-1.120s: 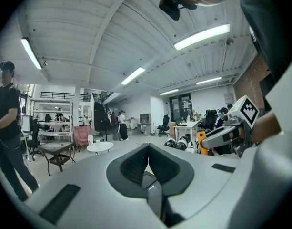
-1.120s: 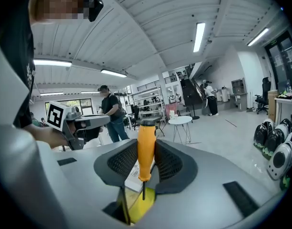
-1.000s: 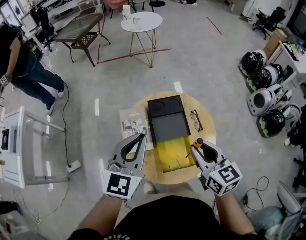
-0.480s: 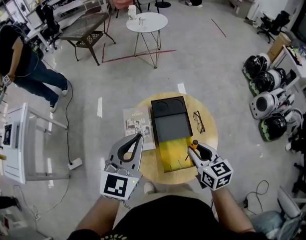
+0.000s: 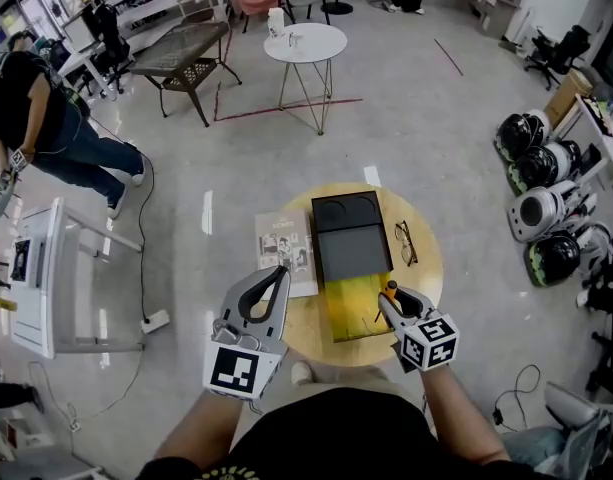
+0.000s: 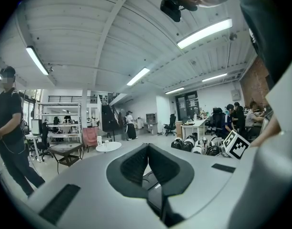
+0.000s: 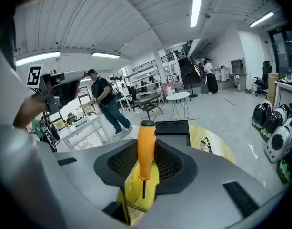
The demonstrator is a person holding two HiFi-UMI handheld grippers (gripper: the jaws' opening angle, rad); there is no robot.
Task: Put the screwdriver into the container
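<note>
An orange-handled screwdriver stands upright between the jaws of my right gripper, which is shut on its handle; the thin shaft points down. Just beneath it lies the yellow tray of the open container. In the head view that container sits on a round wooden table, its black lid folded away beyond it. My right gripper hovers at the tray's right front corner with the screwdriver. At the table's left edge my left gripper is shut, holding nothing.
A pair of glasses lies right of the black lid, and a booklet hangs over the table's left edge. On the floor are a white side table, round robots at the right, a white frame and a person at the left.
My right gripper has sunk toward the yellow tray with the screwdriver still in it. The left gripper has stayed about where it was.
</note>
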